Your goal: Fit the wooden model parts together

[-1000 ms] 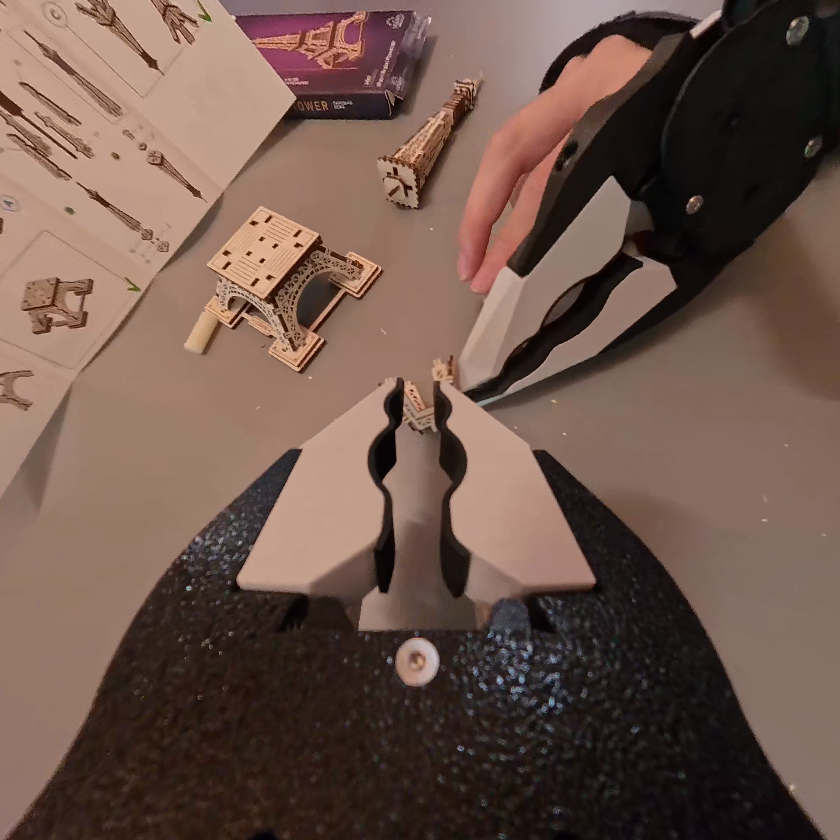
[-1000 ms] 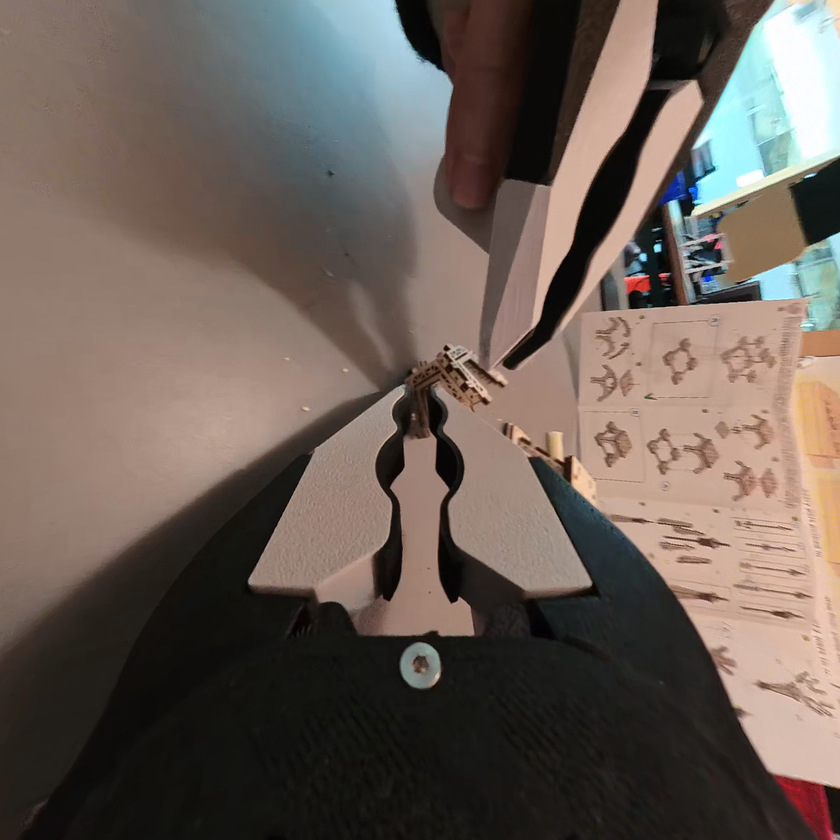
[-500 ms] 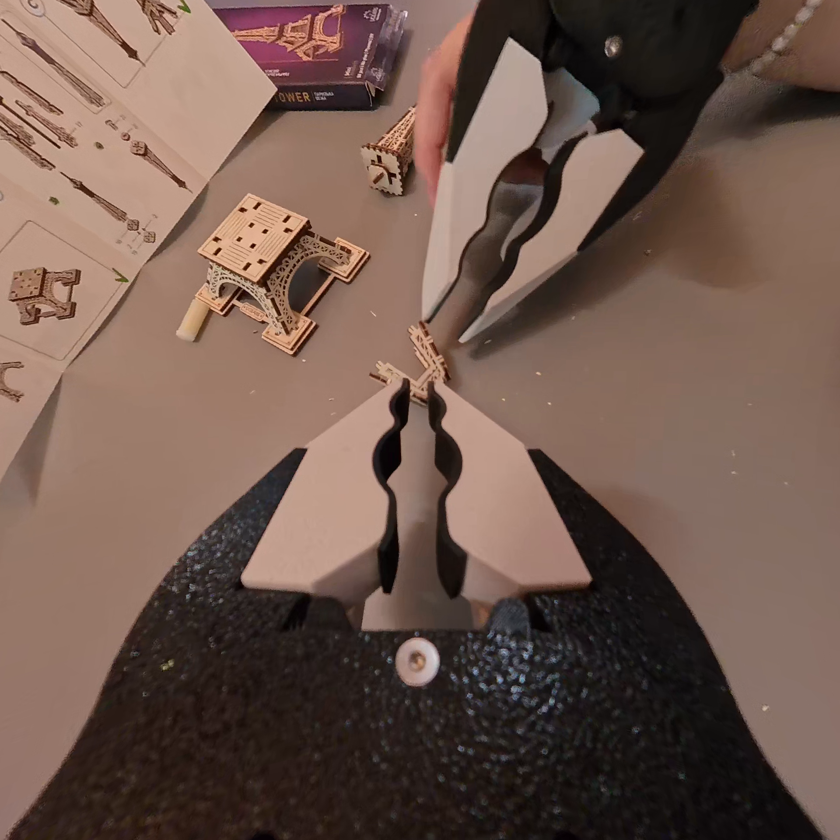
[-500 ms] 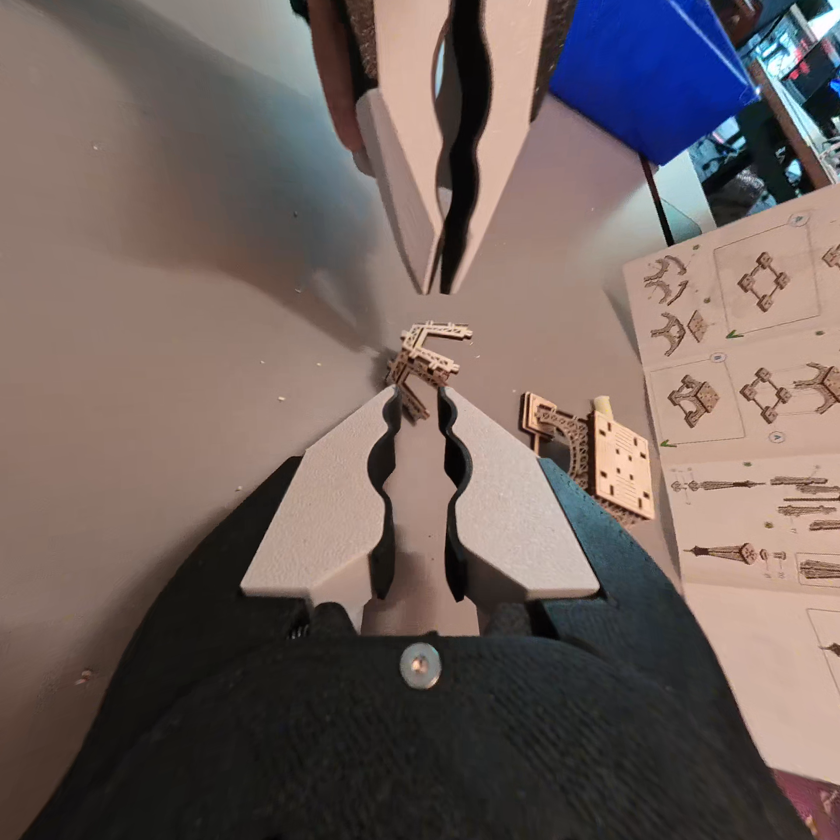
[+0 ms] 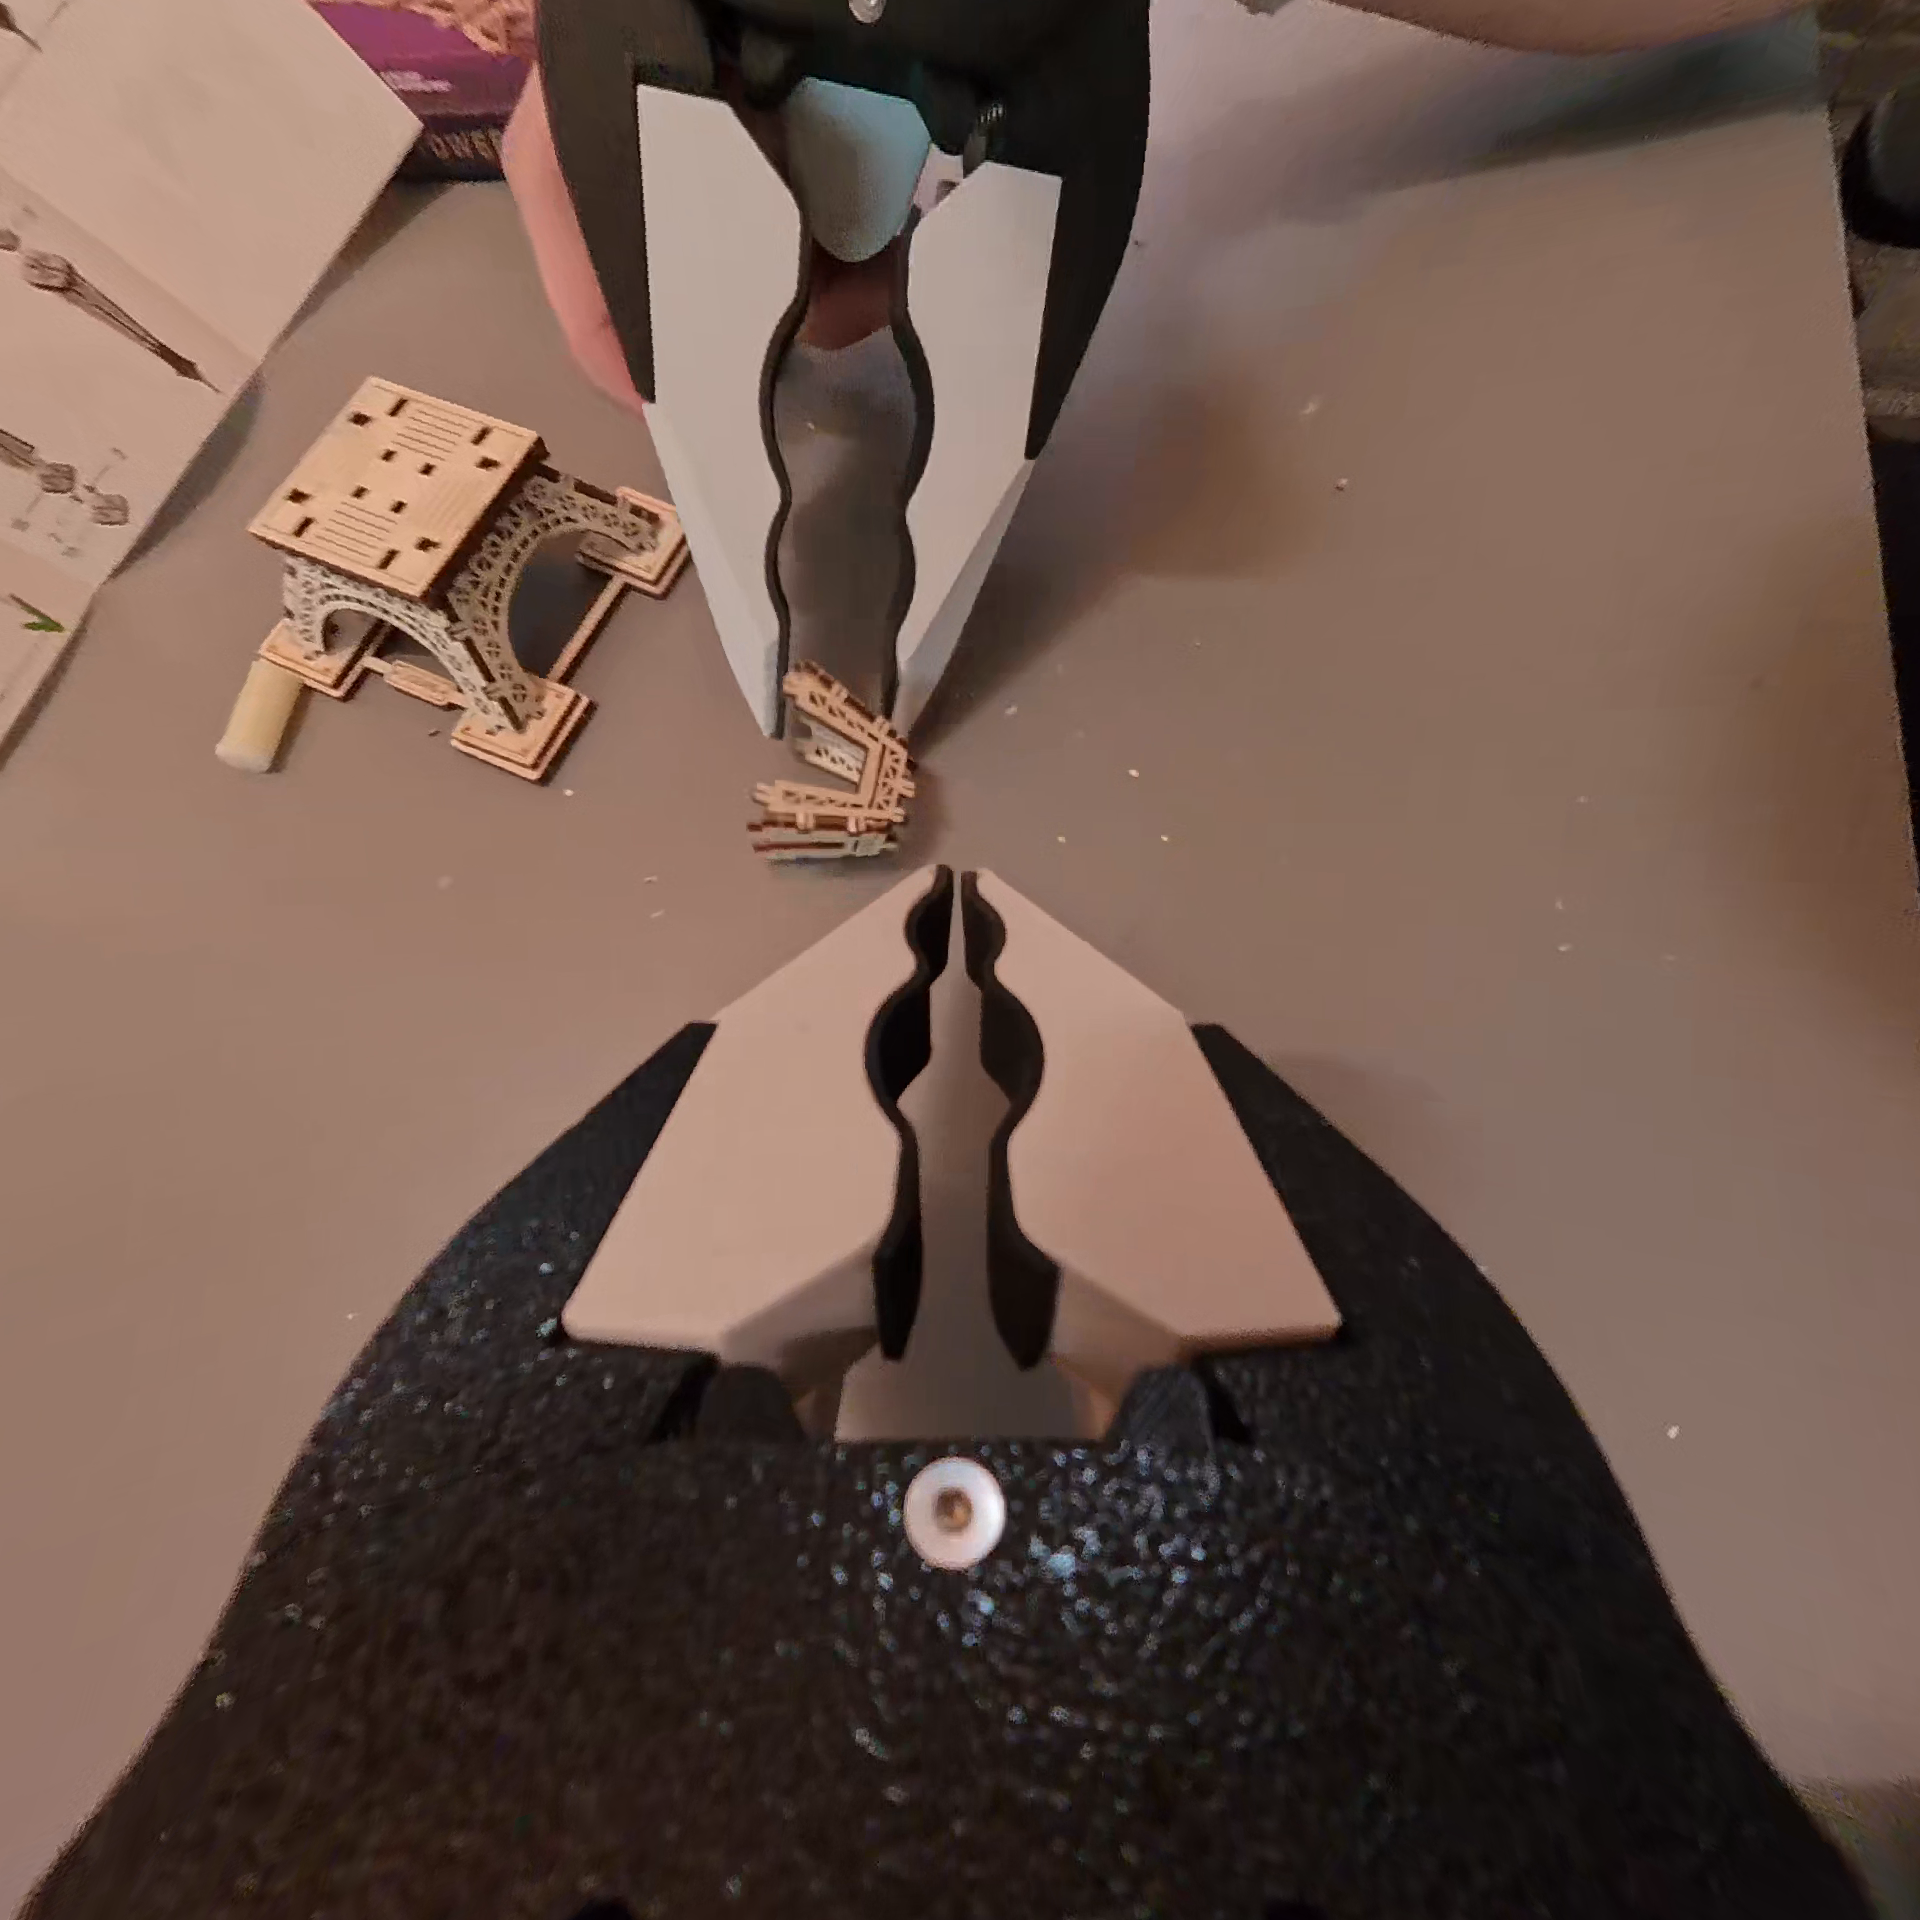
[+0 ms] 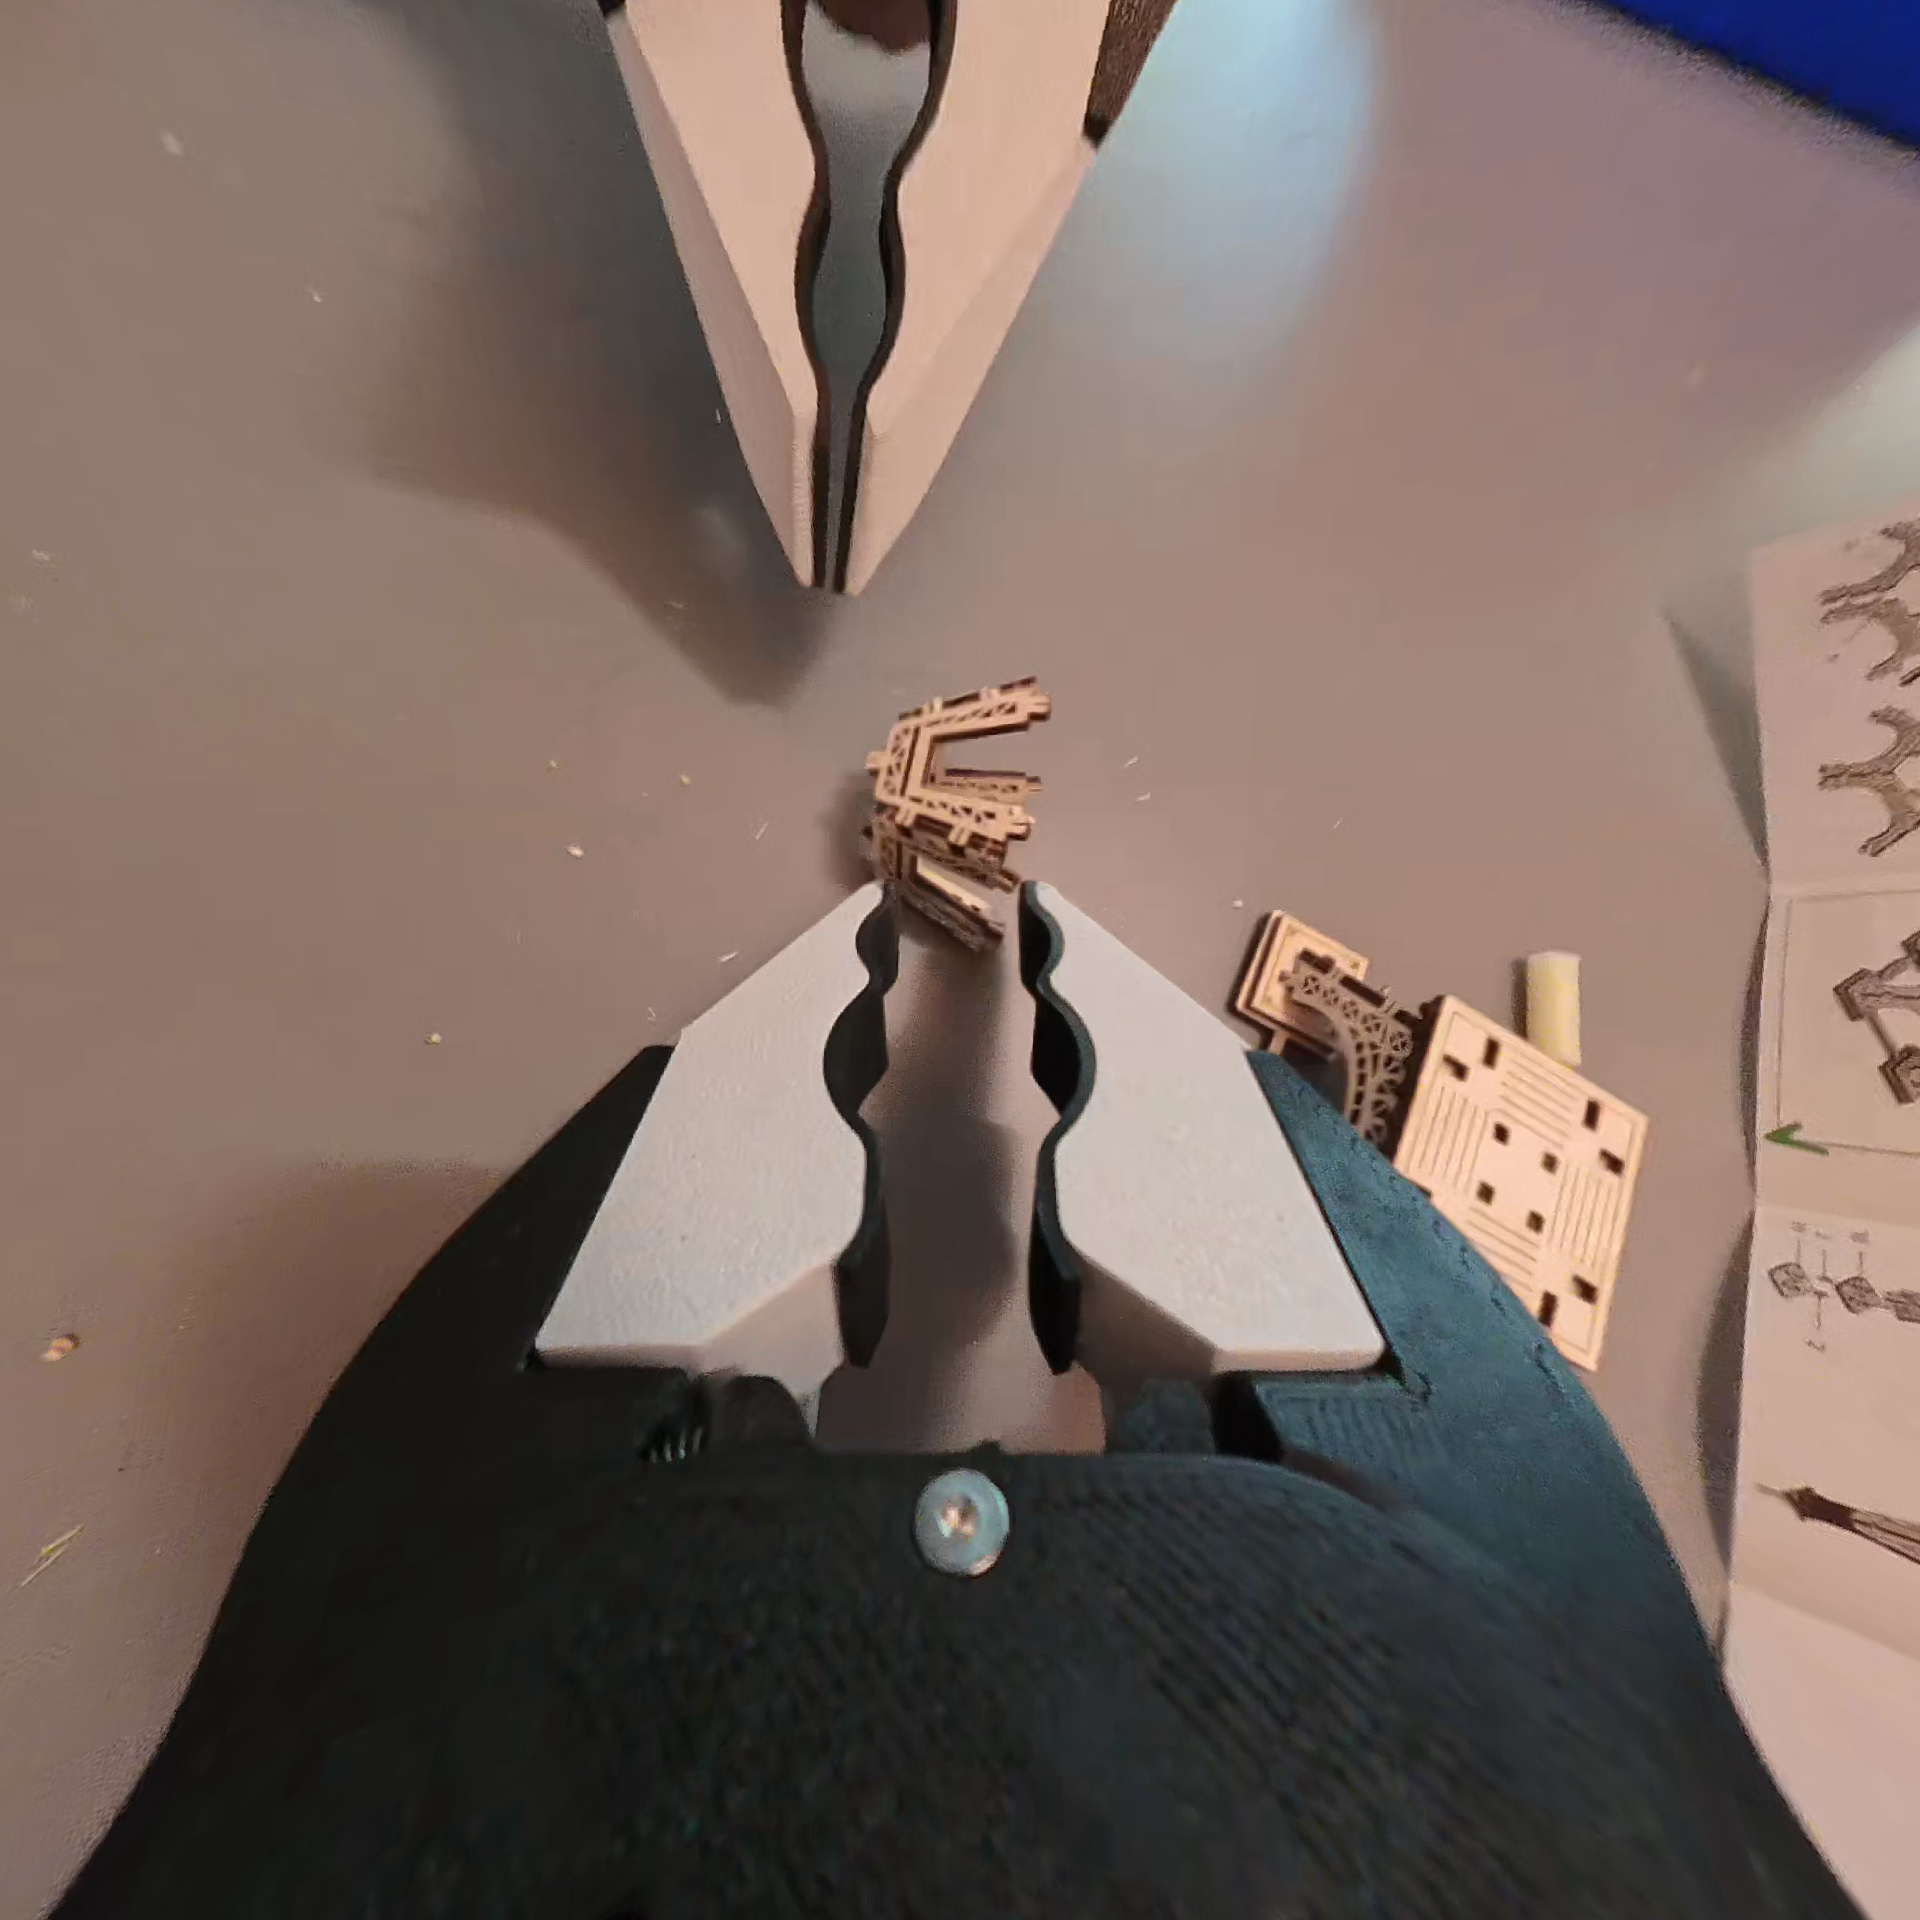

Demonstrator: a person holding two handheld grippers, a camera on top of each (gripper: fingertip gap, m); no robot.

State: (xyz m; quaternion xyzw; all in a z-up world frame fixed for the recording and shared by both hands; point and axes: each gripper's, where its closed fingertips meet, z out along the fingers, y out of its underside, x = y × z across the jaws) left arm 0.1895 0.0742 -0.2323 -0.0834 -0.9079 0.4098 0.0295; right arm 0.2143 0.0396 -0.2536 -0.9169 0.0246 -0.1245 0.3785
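Note:
A small wooden lattice part (image 5: 831, 784) lies on the grey table (image 5: 1455, 727) between the two grippers. My left gripper (image 5: 951, 881) is shut and empty, a short way back from the part. My right gripper (image 5: 844, 719) comes in from the far side, open, with its tips on either side of the part's far end. In the right wrist view the part (image 6: 951, 810) sits at the mouth of my open right gripper (image 6: 956, 896), and the shut left gripper (image 6: 831, 582) hangs beyond it. The wooden tower base (image 5: 436, 571) stands to the left.
A cream stick (image 5: 255, 712) lies by the tower base (image 6: 1455, 1132). An instruction sheet (image 5: 104, 260) covers the table's left side, with a purple box (image 5: 436, 94) behind it. The sheet (image 6: 1839, 935) and stick (image 6: 1553, 1008) also show in the right wrist view. Wood crumbs dot the table. Across from one pair of fingers to the other is roughly 5 cm. Between my right fingertips and the cream stick (image 5: 255, 712) there is roughly 12 cm. It turns up in the right wrist view (image 6: 1556, 1004) as well.
Both grippers gripped the part one second ago, then let it drop onto the table. Since then my left gripper drew back and shut, and my right gripper opened wider and moved onto the part.

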